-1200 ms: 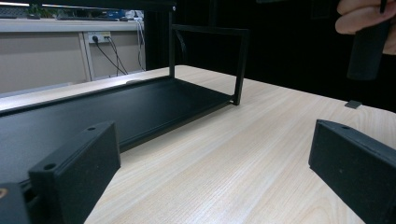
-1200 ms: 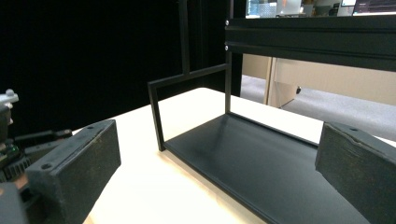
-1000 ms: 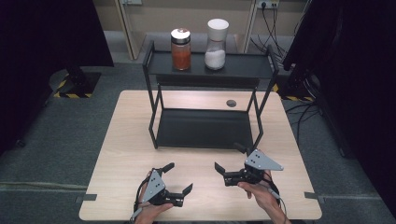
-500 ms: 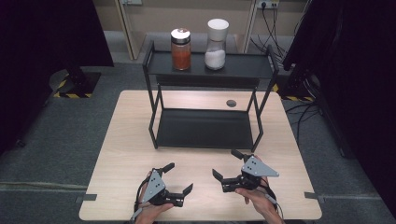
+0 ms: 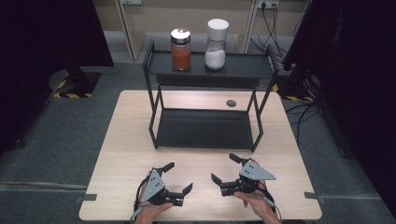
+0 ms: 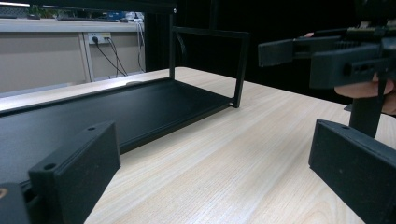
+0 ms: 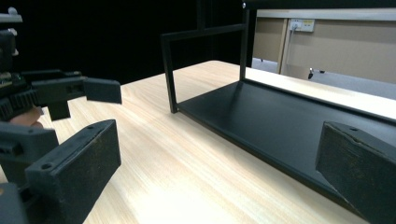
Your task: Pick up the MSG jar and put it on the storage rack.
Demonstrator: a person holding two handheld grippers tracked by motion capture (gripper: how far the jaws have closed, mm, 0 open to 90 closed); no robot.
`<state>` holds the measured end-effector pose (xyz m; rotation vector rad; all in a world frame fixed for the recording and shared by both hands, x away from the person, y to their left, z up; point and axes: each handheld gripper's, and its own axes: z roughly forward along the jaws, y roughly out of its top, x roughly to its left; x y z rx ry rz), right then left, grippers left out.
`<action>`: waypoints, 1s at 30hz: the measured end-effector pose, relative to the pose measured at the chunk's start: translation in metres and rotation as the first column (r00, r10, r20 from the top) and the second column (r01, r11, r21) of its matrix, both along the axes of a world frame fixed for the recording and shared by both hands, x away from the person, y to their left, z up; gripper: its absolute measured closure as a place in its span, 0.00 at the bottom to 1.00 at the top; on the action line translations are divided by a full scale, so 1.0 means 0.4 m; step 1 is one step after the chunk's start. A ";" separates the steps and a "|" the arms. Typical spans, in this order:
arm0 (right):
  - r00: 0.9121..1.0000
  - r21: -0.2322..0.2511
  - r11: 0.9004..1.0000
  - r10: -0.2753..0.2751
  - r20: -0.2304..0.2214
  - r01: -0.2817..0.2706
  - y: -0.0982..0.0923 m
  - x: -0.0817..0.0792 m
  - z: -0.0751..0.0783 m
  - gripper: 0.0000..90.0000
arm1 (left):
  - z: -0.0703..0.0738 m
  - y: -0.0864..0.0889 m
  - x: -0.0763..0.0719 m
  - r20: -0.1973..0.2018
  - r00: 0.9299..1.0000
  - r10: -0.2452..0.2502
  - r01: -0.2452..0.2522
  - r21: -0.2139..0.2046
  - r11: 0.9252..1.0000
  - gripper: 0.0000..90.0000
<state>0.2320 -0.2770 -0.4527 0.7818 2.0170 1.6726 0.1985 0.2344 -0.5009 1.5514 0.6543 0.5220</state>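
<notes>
At the bottom of the frame, the left tool (image 5: 179, 177) and the right tool (image 5: 226, 168) rest wide open and empty on the worktop (image 5: 130, 135), near the black rack (image 5: 205, 128).

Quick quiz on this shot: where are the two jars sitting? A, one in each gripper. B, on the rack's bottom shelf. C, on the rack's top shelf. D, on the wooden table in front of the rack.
C: the red-filled jar and the white-filled jar stand side by side on the top shelf of the black rack; both grippers are open near the table's front edge.
</notes>
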 end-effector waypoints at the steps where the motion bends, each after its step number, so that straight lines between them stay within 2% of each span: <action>1: 1.000 -0.002 1.000 0.000 -0.001 0.000 0.000 0.000 -0.004 0.00 | 0.000 0.000 0.000 0.001 1.000 0.000 0.000 -0.001 1.000 0.02; 9: 1.000 -0.006 1.000 0.000 -0.020 0.000 -0.003 -0.001 -0.025 0.00 | 0.001 0.000 -0.001 0.006 1.000 -0.005 0.005 -0.005 1.000 0.02; 30: 1.000 0.003 1.000 -0.005 -0.028 0.005 -0.006 0.001 -0.033 0.00 | 0.002 0.004 -0.008 0.014 1.000 0.005 -0.004 -0.009 1.000 0.02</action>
